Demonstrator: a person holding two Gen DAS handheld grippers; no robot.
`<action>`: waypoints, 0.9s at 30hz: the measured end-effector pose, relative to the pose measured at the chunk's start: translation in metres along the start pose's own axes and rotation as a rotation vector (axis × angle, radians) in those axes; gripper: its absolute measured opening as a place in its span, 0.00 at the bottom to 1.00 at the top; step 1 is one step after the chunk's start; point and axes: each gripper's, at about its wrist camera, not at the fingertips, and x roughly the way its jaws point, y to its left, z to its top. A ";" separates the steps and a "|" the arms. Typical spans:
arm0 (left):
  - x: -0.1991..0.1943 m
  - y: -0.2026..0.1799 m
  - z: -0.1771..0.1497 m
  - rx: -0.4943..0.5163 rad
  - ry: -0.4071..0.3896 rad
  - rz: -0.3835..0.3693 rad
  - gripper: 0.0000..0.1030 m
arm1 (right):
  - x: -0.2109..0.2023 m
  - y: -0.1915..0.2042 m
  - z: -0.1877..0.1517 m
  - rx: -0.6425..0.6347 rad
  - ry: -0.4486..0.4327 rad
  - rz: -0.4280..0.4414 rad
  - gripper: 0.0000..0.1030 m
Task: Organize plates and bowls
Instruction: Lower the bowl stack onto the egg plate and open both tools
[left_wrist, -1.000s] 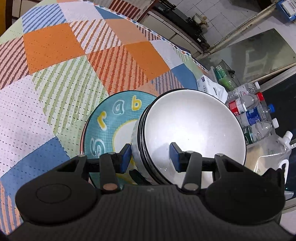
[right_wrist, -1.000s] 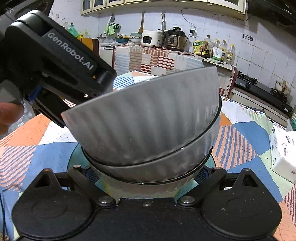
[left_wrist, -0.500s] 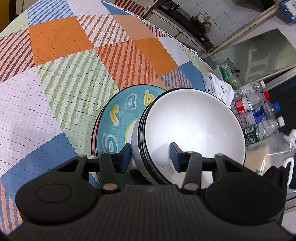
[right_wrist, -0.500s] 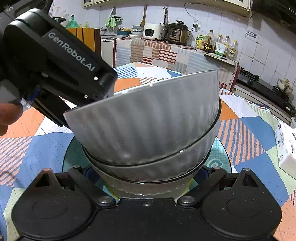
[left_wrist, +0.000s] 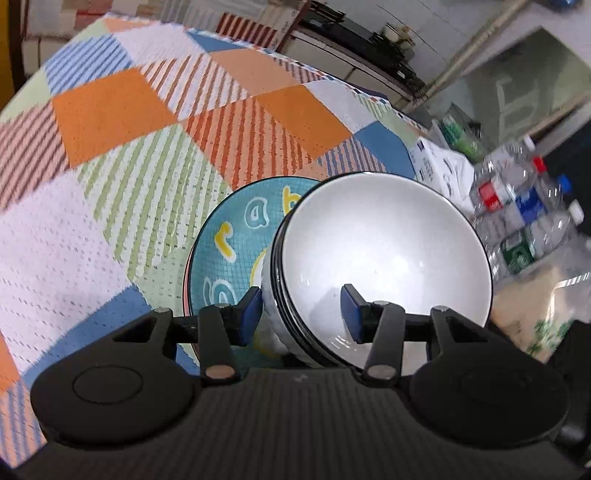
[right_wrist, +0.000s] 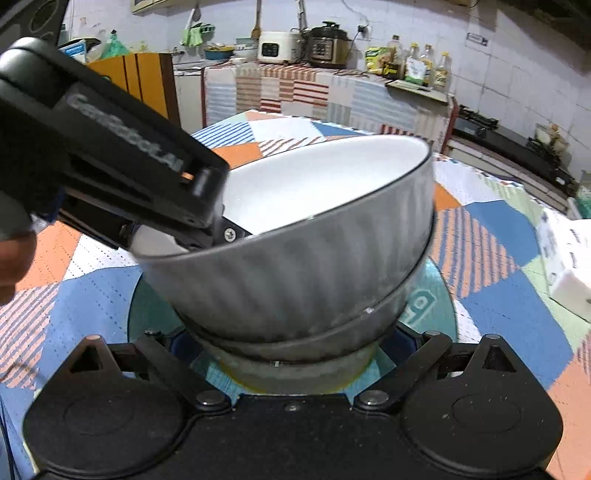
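A stack of grey ribbed bowls with white insides (left_wrist: 384, 258) (right_wrist: 295, 266) rests on a teal plate with yellow and white letters (left_wrist: 236, 243) (right_wrist: 436, 306). My left gripper (left_wrist: 301, 310) straddles the near rim of the stack, one blue pad outside, one inside; its jaws are wide and do not pinch. The left gripper also shows in the right wrist view (right_wrist: 122, 184), tilting the top bowl. My right gripper (right_wrist: 291, 343) has its jaws spread around the base of the stack; its fingertips are hidden by the bowls.
The patchwork tablecloth (left_wrist: 147, 129) covers the round table. A white tissue pack (right_wrist: 565, 258) lies at the right. Water bottles (left_wrist: 524, 210) and bags stand past the table edge. A kitchen counter with cookers (right_wrist: 295, 44) is behind.
Both views have risen and tilted down, so the inside of the top bowl now shows in the right wrist view. The bowl stack has leaned a little.
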 end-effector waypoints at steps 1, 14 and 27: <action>-0.001 -0.003 -0.001 0.019 -0.002 0.010 0.46 | -0.004 0.002 -0.002 0.000 -0.006 -0.015 0.95; -0.046 -0.045 -0.013 0.165 -0.120 0.152 0.60 | -0.059 0.000 -0.013 0.078 -0.064 -0.082 0.95; -0.103 -0.082 -0.033 0.194 -0.132 0.223 0.62 | -0.121 -0.024 -0.002 0.247 -0.050 -0.256 0.95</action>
